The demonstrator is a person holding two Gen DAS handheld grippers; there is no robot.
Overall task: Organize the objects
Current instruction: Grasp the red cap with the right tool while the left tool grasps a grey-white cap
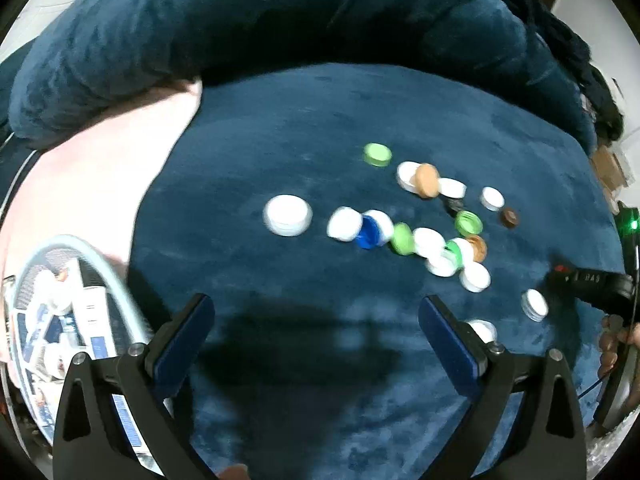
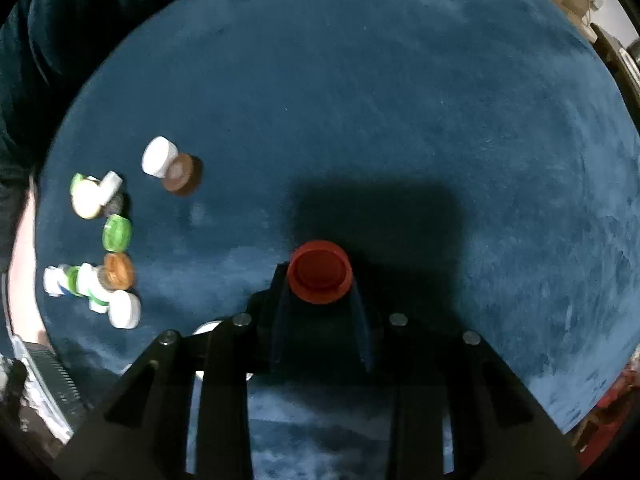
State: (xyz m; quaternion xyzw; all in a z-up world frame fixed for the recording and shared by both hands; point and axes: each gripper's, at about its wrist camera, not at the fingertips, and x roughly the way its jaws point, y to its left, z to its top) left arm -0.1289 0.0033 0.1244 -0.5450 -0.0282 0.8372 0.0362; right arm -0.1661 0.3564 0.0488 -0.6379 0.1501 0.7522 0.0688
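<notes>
Right tool [image 2: 320, 280] apparently clamped on red cap [image 2: 319, 277], blue cloth [image 2: 440, 140] beneath

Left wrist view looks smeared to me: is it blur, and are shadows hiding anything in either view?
Left wrist view: motion blur softens the bottle caps, and a shadow darkens bare blue cloth between the fingers. Right wrist view: sharper; the right gripper is shut on a red cap, its shadow behind it covering only cloth.

Left gripper [image 1: 316, 340] spread wide, pointing steeply down; right gripper [image 2: 320, 280] clamped, pointing nearly straight down.
</notes>
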